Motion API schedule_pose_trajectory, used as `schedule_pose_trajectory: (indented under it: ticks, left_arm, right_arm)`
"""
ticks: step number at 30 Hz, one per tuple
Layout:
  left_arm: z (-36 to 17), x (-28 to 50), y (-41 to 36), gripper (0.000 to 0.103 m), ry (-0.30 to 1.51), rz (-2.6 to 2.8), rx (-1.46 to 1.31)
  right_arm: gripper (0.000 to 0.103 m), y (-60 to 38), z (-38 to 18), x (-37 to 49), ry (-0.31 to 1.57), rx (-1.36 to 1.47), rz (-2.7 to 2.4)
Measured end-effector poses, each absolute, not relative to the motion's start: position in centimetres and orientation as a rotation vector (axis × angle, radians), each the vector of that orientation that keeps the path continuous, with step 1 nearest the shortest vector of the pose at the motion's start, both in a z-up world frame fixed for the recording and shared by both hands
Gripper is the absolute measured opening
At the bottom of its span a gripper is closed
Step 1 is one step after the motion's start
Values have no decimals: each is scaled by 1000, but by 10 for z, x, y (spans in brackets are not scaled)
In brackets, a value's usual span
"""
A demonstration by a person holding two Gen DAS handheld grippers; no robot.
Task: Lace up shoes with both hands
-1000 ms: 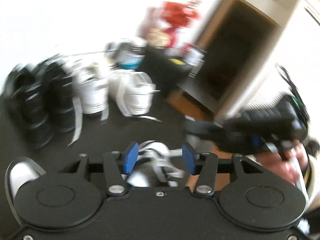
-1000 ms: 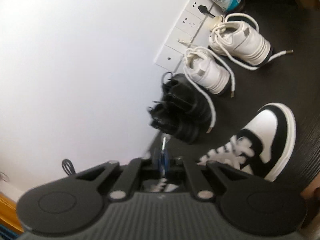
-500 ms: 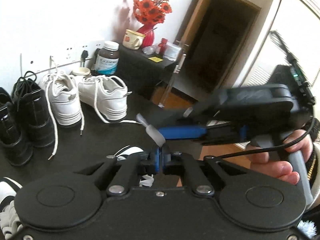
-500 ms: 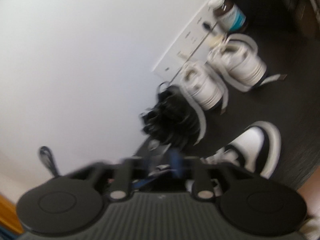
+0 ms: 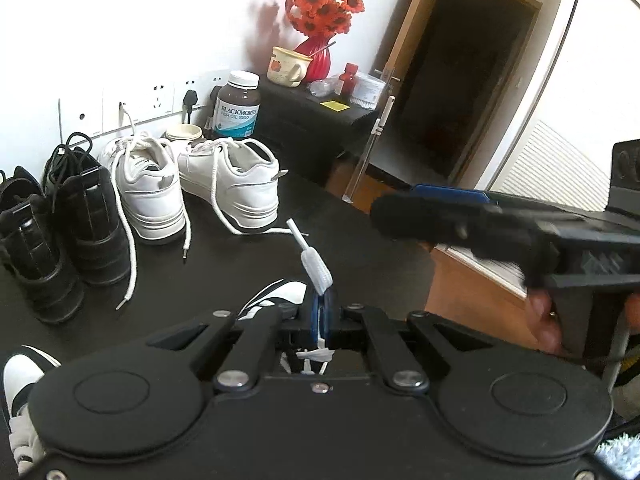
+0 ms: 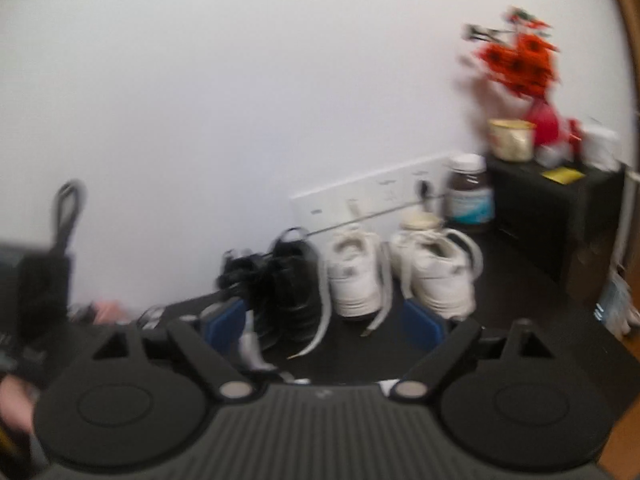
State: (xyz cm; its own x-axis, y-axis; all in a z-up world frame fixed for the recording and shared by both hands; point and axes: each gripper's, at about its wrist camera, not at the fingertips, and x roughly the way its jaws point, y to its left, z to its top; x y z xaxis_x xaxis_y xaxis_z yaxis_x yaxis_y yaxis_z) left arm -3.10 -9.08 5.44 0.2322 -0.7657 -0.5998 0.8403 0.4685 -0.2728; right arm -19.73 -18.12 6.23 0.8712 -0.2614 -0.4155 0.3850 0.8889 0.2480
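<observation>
**Left wrist view: lace pinched, right gripper letting go**

In the left wrist view, the left gripper [image 5: 320,314] is clenched on a flat white lace [image 5: 316,266]; its stiff tip sticks up toward 11 o'clock above the blue pads. Below the jaws lies the black-and-white sneaker [image 5: 276,294] the lace belongs to, mostly hidden by the gripper body. A second black-and-white shoe [image 5: 18,380] shows at 8 o'clock.

The right gripper [image 5: 404,210] reaches in from 3 o'clock, held by a hand [image 5: 544,320], apart from the lace tip. In the blurred right wrist view its jaws [image 6: 324,324] are opening wide, and I can make out nothing between the blue pads.

On the dark table [image 5: 224,264], at 10 o'clock, a pair of white sneakers [image 5: 192,184] stands with loose laces trailing, beside a pair of black boots [image 5: 60,220] at 9 o'clock.

Containers: a brown supplement bottle [image 5: 238,106] with a white cap stands against the wall; its contents cannot be seen. Just beside it sits a small cream jar [image 5: 184,134]. On the black cabinet [image 5: 312,128] at 12 o'clock, a red vase [image 5: 316,60] holds red flowers [image 5: 324,4], and a cream mug [image 5: 286,66] has a thin stick or handle poking out. A small red bottle [image 5: 348,80] and a white tub [image 5: 368,88] stand nearby.
</observation>
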Motion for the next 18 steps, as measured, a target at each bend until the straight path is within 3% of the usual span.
schedule_pose_trajectory:
  ticks: [10, 18]
  left_arm:
    - [52, -33, -92, 2, 768, -1094, 137]
    - [53, -34, -91, 2, 769, -1095, 132]
  right_arm:
    - [83, -184, 63, -192, 384, 371, -335]
    - [38, -186, 61, -194, 402, 409, -270]
